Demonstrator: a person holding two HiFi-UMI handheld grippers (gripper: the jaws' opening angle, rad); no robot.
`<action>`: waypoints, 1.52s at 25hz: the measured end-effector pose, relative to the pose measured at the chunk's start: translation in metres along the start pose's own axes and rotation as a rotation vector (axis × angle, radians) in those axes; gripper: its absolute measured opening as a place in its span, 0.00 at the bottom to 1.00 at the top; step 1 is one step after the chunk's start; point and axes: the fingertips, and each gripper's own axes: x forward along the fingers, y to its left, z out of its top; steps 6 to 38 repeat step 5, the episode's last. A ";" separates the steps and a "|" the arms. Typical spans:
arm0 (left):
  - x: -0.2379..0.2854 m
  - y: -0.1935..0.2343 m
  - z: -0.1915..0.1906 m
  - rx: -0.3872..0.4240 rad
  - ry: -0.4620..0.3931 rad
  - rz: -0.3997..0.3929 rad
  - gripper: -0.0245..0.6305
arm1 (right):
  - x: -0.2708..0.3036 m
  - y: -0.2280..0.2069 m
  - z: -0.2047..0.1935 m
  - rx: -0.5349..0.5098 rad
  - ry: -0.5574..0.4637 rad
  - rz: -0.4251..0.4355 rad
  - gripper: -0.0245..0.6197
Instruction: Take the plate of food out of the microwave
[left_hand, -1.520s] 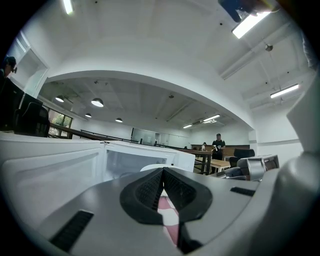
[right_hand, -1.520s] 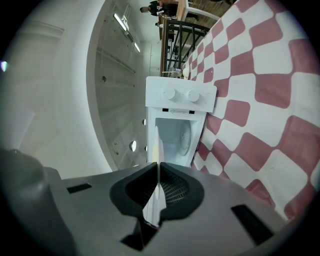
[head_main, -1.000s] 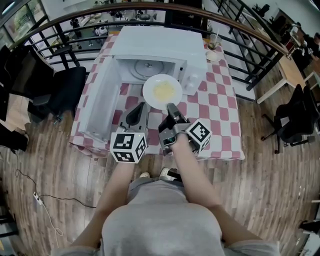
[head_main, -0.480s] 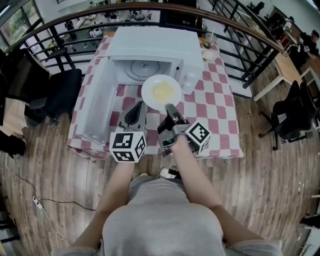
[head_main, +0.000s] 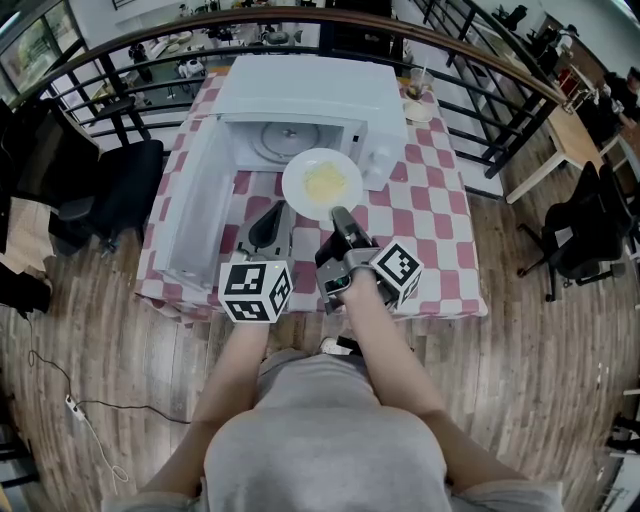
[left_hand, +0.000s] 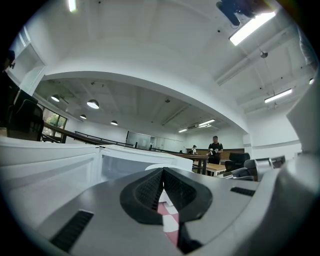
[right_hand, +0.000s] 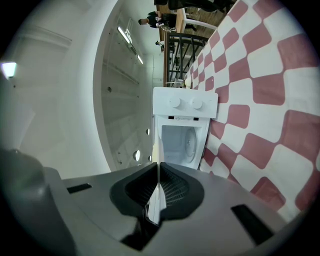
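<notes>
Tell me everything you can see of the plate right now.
The plate is round, white and glossy, ceramic by its look, with pale yellow food in its middle. It lies level, outside the open microwave, just before its cavity, and seems held clear of the checked cloth. Only the right gripper touches it, shut on the near rim, which shows edge-on between the pads in the right gripper view.

Plate (head_main: 296, 176) before microwave (head_main: 300, 85) on table (head_main: 432, 205)
</notes>
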 end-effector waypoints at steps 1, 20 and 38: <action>0.000 0.000 0.001 -0.001 -0.002 -0.001 0.04 | 0.000 0.000 0.000 -0.002 0.001 0.001 0.09; 0.001 0.001 0.003 -0.004 -0.006 -0.004 0.04 | 0.002 0.002 -0.001 -0.011 0.008 0.002 0.09; 0.001 0.001 0.003 -0.004 -0.006 -0.004 0.04 | 0.002 0.002 -0.001 -0.011 0.008 0.002 0.09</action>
